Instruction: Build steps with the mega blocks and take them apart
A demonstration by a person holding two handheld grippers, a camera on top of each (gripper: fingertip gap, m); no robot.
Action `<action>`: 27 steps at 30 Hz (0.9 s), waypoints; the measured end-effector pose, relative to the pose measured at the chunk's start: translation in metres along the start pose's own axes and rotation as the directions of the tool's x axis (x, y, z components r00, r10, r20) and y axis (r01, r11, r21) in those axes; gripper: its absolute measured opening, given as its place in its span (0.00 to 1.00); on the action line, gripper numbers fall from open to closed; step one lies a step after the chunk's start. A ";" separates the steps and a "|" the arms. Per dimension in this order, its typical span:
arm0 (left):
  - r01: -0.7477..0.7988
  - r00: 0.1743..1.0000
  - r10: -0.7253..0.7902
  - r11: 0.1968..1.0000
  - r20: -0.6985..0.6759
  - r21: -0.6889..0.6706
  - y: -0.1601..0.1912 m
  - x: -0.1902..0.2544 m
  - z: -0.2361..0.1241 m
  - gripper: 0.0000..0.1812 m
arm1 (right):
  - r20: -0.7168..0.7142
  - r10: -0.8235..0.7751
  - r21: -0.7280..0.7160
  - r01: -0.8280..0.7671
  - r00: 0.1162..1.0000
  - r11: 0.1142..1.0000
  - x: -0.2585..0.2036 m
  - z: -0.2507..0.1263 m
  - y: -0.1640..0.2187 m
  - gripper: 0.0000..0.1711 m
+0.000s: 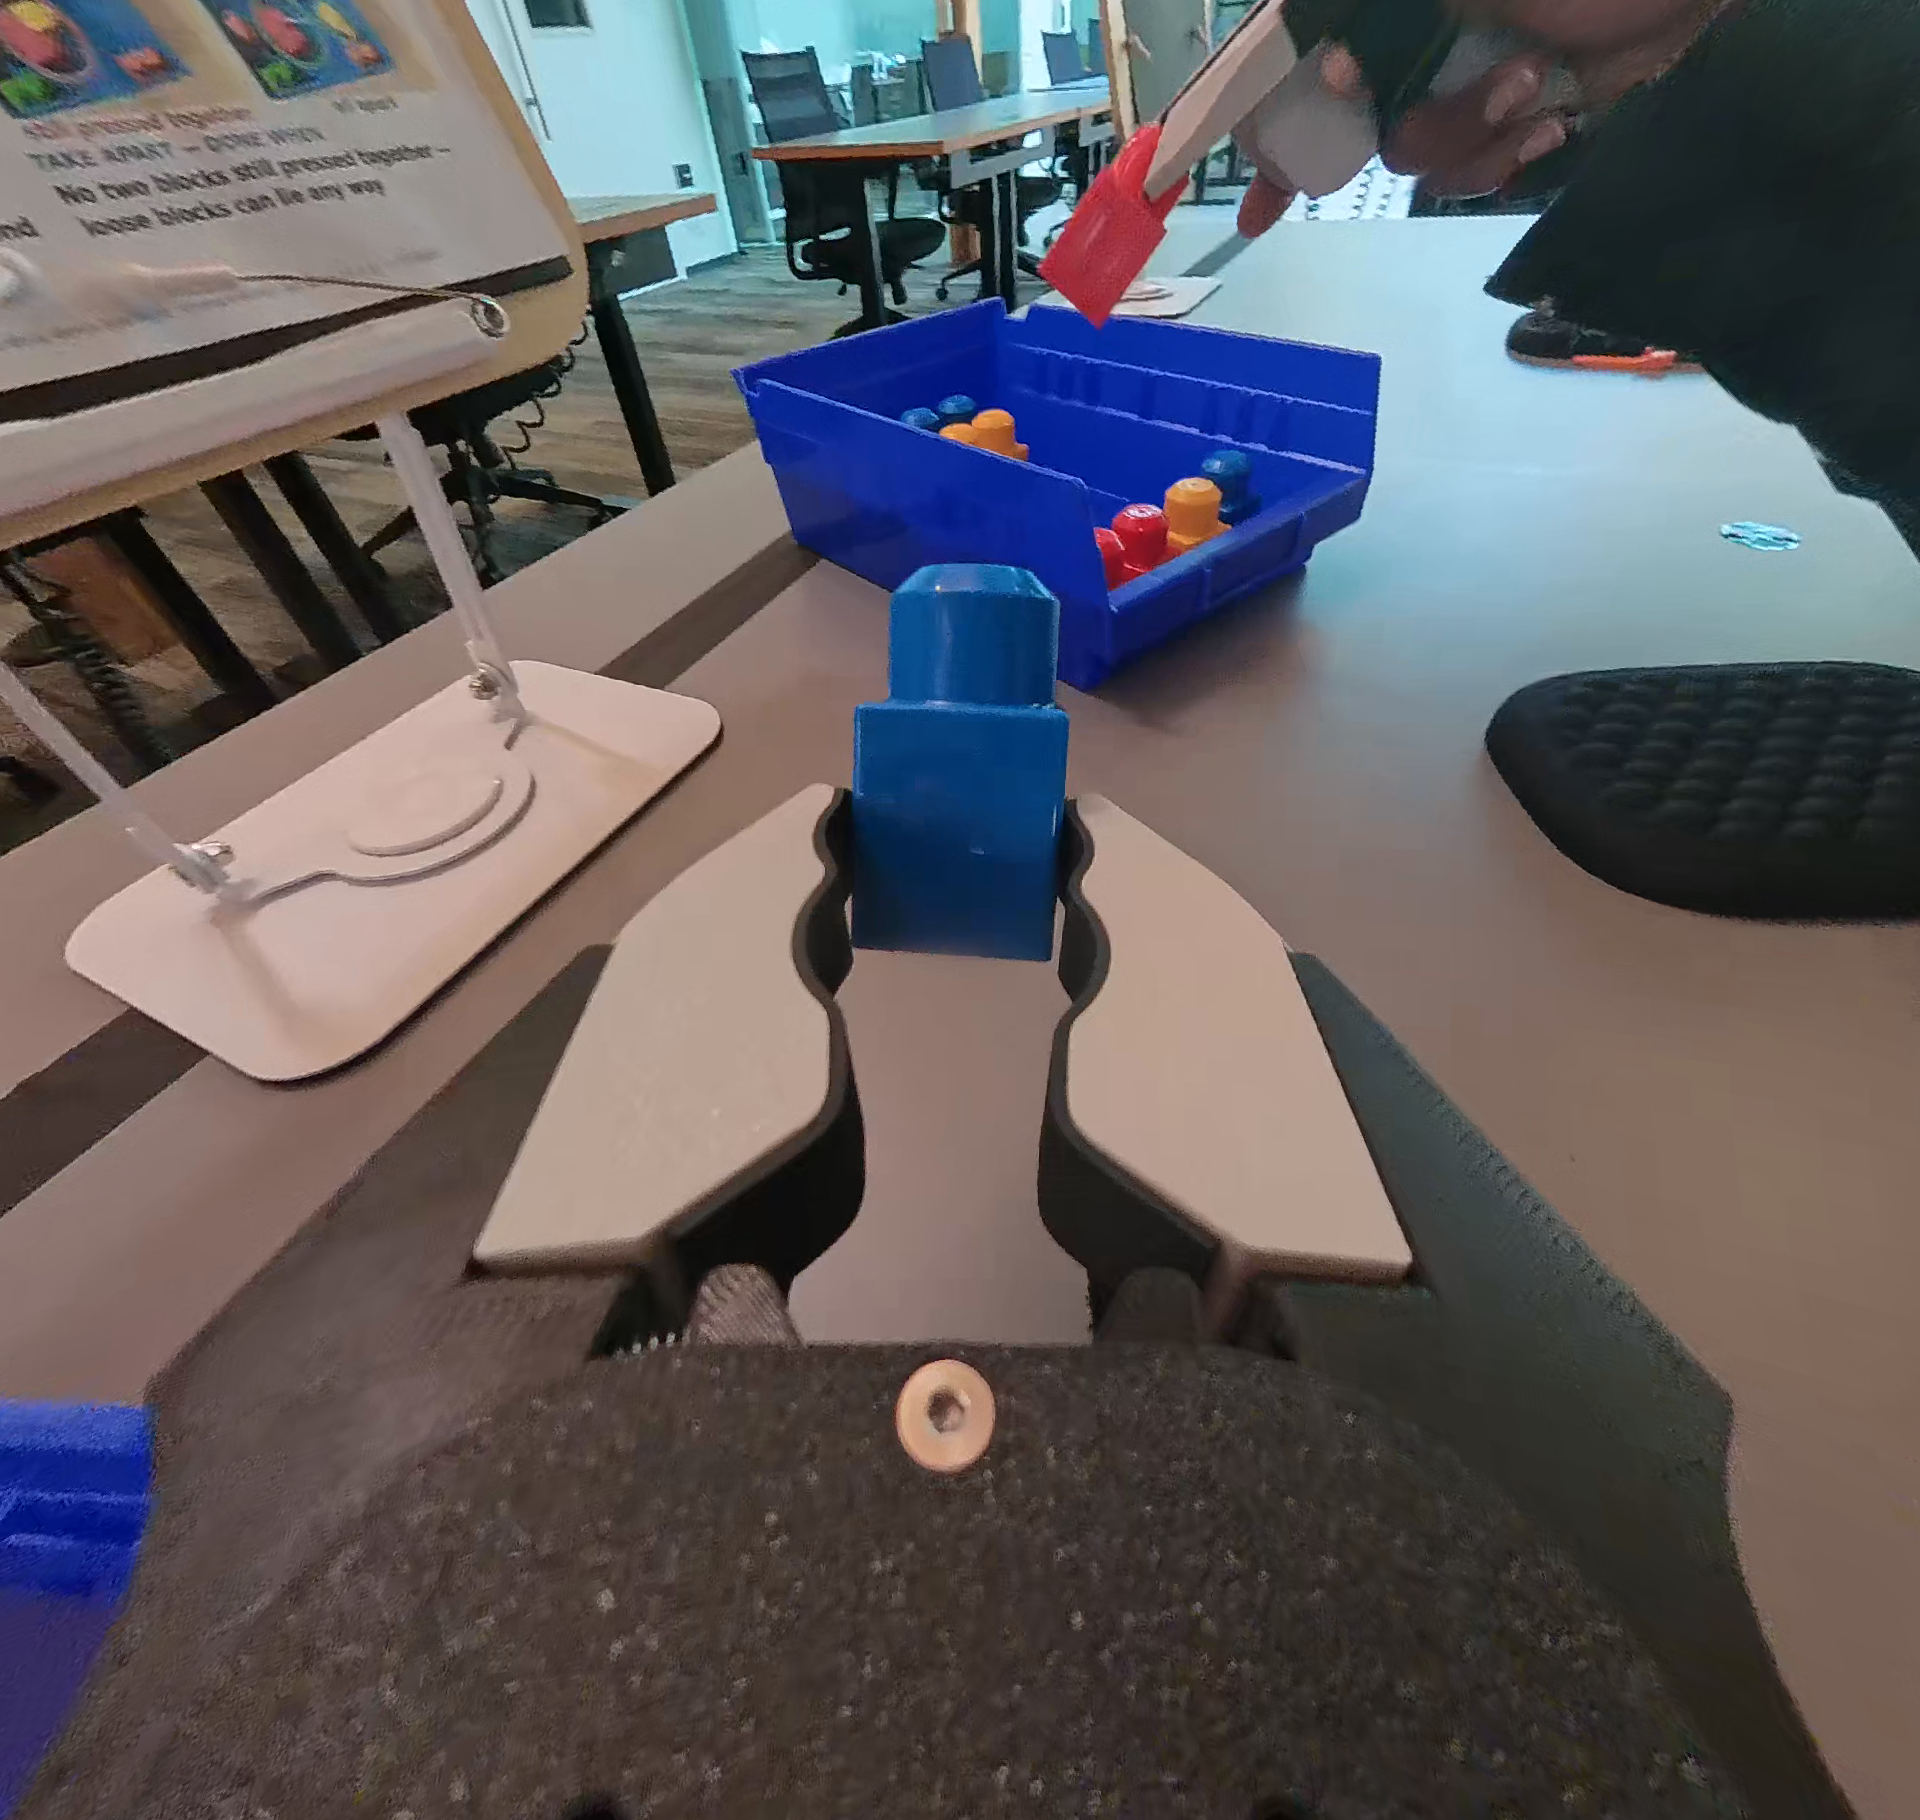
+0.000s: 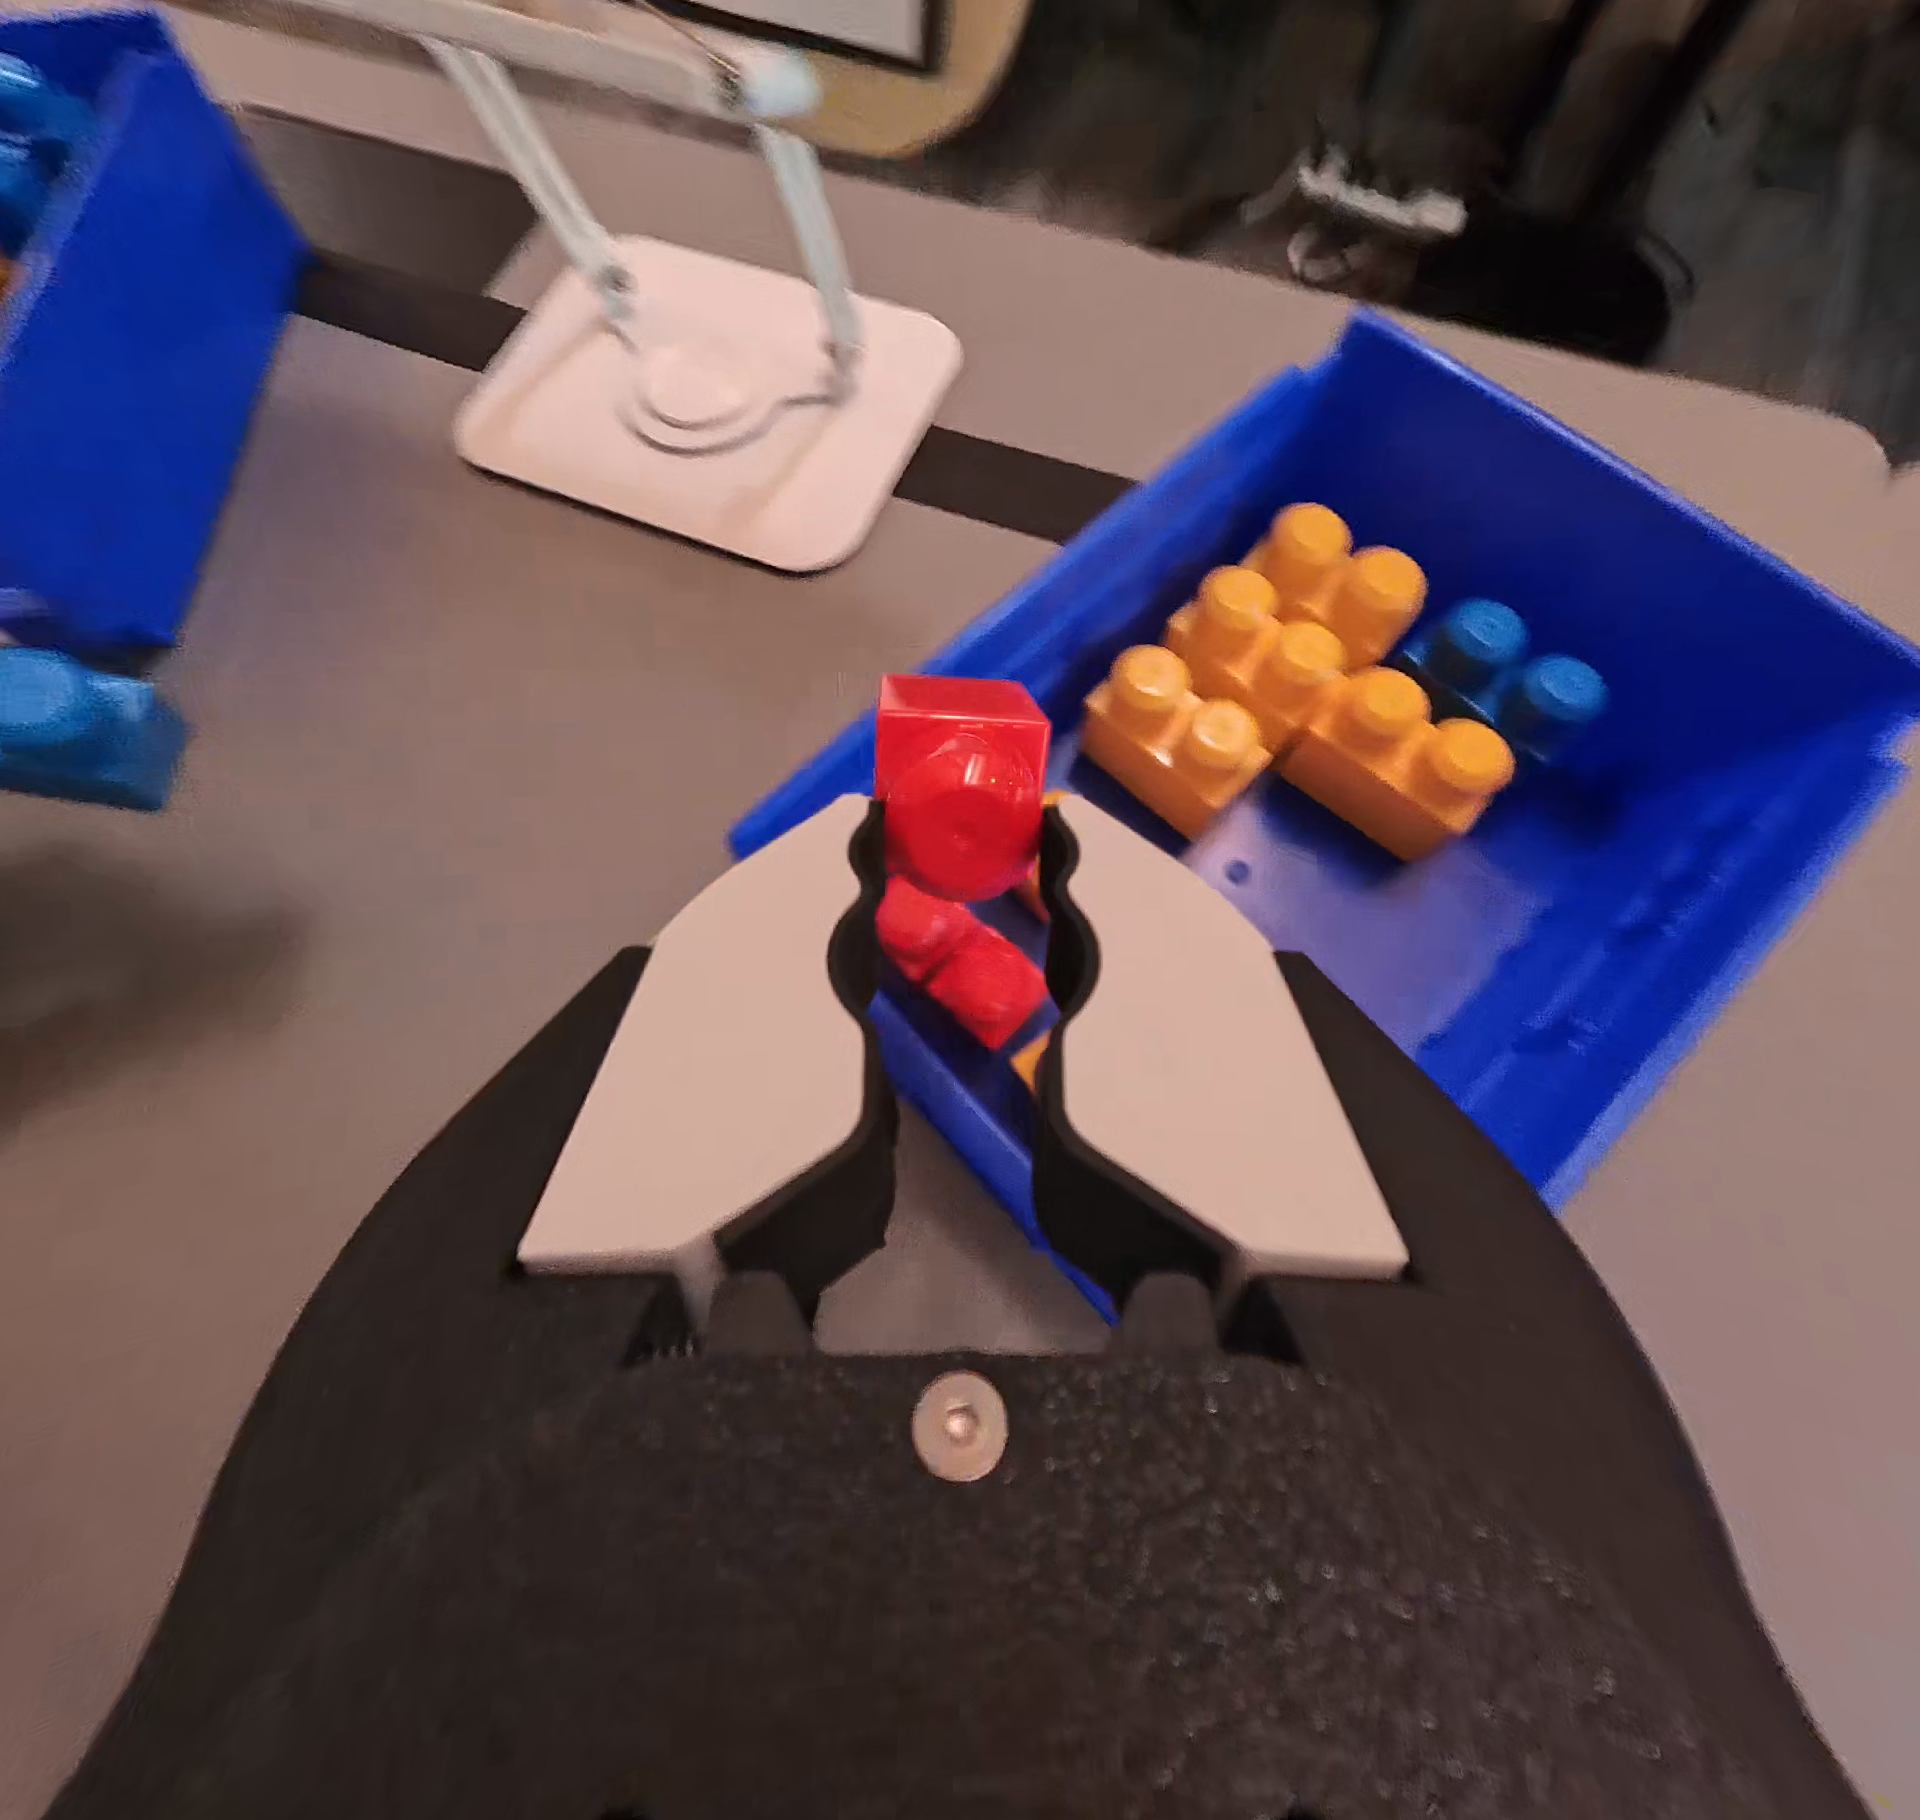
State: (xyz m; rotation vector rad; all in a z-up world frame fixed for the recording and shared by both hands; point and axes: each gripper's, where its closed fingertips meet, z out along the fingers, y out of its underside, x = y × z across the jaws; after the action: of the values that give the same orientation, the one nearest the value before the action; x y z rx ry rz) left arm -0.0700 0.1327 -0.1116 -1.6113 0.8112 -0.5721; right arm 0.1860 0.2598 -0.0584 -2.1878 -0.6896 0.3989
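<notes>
My left gripper [image 1: 958,835] is shut on a blue block [image 1: 961,773] with one stud, held upright just above the grey table [image 1: 1351,939]. My right gripper [image 2: 961,820] is shut on a red block [image 2: 961,794] over the near corner of a blue bin [image 2: 1621,929]. That bin holds several orange blocks [image 2: 1299,690], a dark blue block [image 2: 1507,674] and another red block [image 2: 961,960]. In the left wrist view the right gripper [image 1: 1101,243] holds the red block [image 1: 1096,243] above the blue bin [image 1: 935,513], which shows red, orange and blue studs.
A white document stand [image 1: 395,866] with a printed sheet stands left of the bin; it also shows in the right wrist view [image 2: 717,409]. A black textured pad [image 1: 1725,783] lies at the right. A second blue bin [image 2: 125,336] sits at the left edge. Office desks and chairs stand beyond the table. My right fingertips sit around 30 cm from my left ones.
</notes>
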 end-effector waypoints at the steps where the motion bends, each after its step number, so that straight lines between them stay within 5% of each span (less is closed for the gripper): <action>1: 0.001 1.000 -0.001 1.000 0.013 0.004 -0.001 -0.001 0.000 0.21 | -0.031 0.017 -0.047 -0.019 0.999 0.999 0.013 0.004 0.002 0.16; 11: 0.032 0.996 -0.036 0.999 0.087 0.041 -0.008 -0.011 -0.004 0.21 | -0.274 0.222 -0.408 -0.322 0.936 0.854 0.095 0.040 0.062 0.17; 27: 0.100 0.986 -0.105 0.994 0.126 0.052 0.004 -0.020 -0.002 0.21 | -0.440 0.239 -0.444 -0.442 0.865 0.779 0.062 0.067 0.098 0.17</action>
State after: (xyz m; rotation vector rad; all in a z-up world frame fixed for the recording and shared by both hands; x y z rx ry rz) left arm -0.0848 0.1468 -0.1142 -1.6374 0.6186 -0.5495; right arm 0.2366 0.2834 -0.1801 -2.8379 -0.1842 -0.0424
